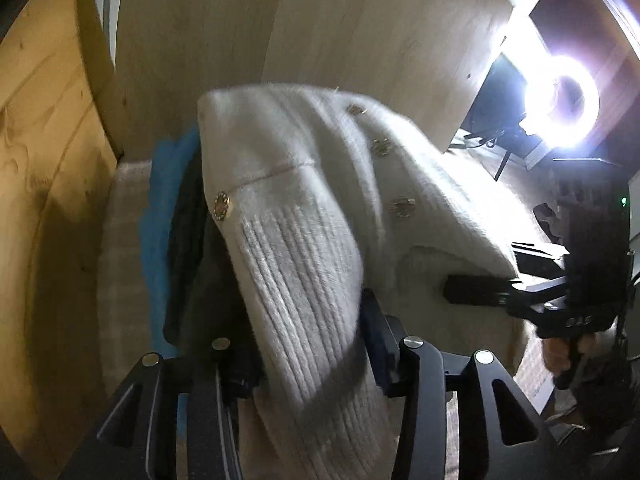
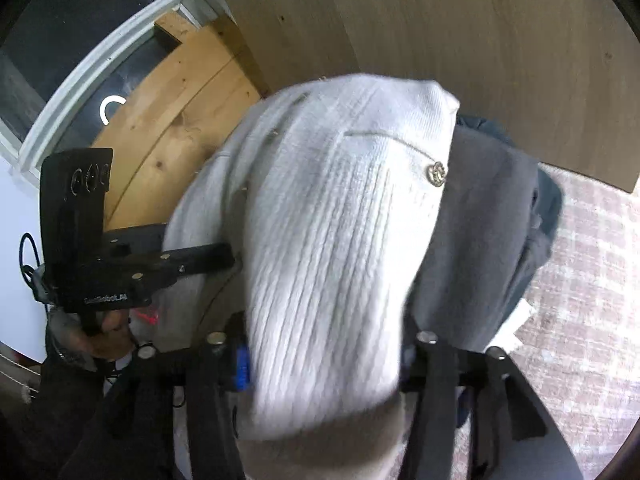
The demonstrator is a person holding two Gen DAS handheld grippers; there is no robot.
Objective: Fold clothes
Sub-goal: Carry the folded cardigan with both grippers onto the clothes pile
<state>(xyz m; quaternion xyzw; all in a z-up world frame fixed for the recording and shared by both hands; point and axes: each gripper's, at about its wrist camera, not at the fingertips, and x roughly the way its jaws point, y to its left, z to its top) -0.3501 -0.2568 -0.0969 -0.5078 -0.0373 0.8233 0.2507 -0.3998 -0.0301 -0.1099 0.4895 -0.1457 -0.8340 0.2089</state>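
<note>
White cardigan (image 1: 304,208) between left gripper (image 1: 308,360) fingers.

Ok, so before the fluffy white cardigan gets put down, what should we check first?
1. White cardigan between the left gripper fingers: ok, its ribbed edge lies there.
2. Cardigan between the right gripper fingers: ok.
3. Both grips firm: cannot tell, the cloth is blurred at the pads.
4. Right spot below: ok, the blue garment and grey garment lie under it.
5. Gold buttons facing up: ok.
6. Cardigan lying flat: not ok, it bulges and droops between the grippers.
</note>
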